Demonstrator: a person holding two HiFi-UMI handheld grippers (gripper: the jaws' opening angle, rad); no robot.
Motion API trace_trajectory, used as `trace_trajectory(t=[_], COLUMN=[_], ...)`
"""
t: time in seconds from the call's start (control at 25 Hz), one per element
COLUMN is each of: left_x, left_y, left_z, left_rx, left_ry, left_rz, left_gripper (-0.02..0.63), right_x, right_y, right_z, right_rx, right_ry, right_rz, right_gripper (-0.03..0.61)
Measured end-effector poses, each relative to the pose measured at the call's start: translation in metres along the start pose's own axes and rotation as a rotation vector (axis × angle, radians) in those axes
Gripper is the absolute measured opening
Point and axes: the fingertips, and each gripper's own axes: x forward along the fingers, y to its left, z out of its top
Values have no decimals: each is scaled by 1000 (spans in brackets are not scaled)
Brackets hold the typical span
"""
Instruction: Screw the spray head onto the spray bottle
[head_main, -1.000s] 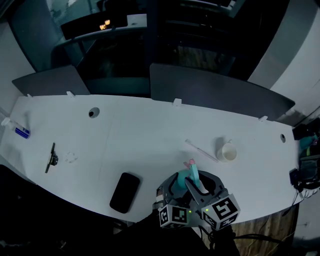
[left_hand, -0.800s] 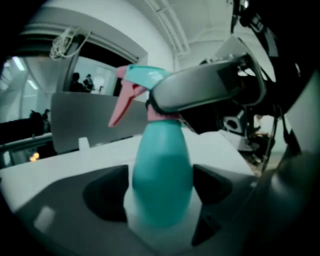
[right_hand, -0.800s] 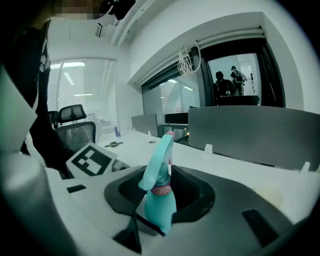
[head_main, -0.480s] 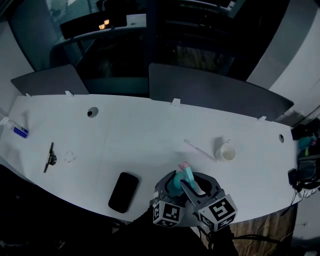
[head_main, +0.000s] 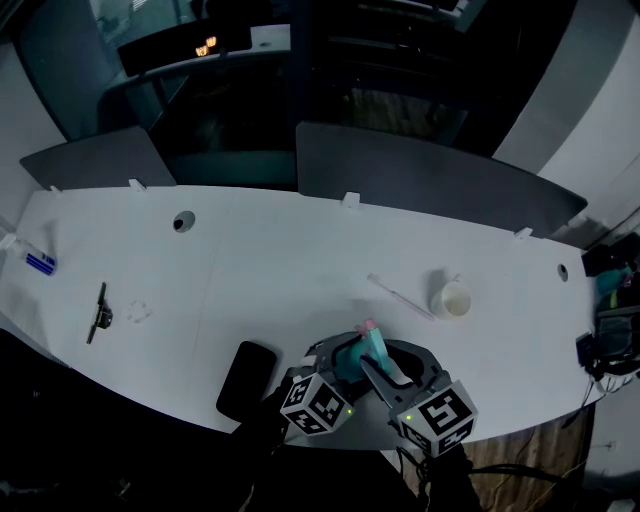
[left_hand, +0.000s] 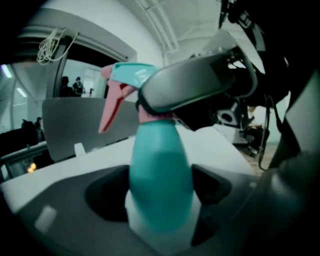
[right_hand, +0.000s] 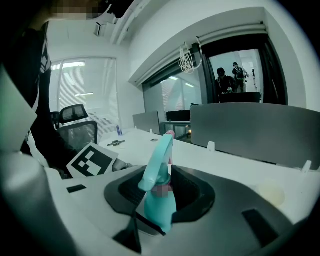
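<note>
A curved white table fronts grey dividers in a dim office. On it lie a black tool and a phone. Next, at the near edge, comes the spray bottle, its body clasped by the left gripper, the spray head pinched at its collar by the right gripper. Rightward stands a cup. The jaws hide the joint.
</note>
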Motion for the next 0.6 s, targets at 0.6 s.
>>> trace_trajectory(t=[0.6], left_x=[0], left_y=[-2], left_z=[3], left_rx=[139], left_ry=[17], left_rz=[78], left_gripper=[392], right_x=[1], right_y=[-5], right_z=[-2], right_rx=[-1], right_ry=[52], right_rz=[-5], right_gripper=[135])
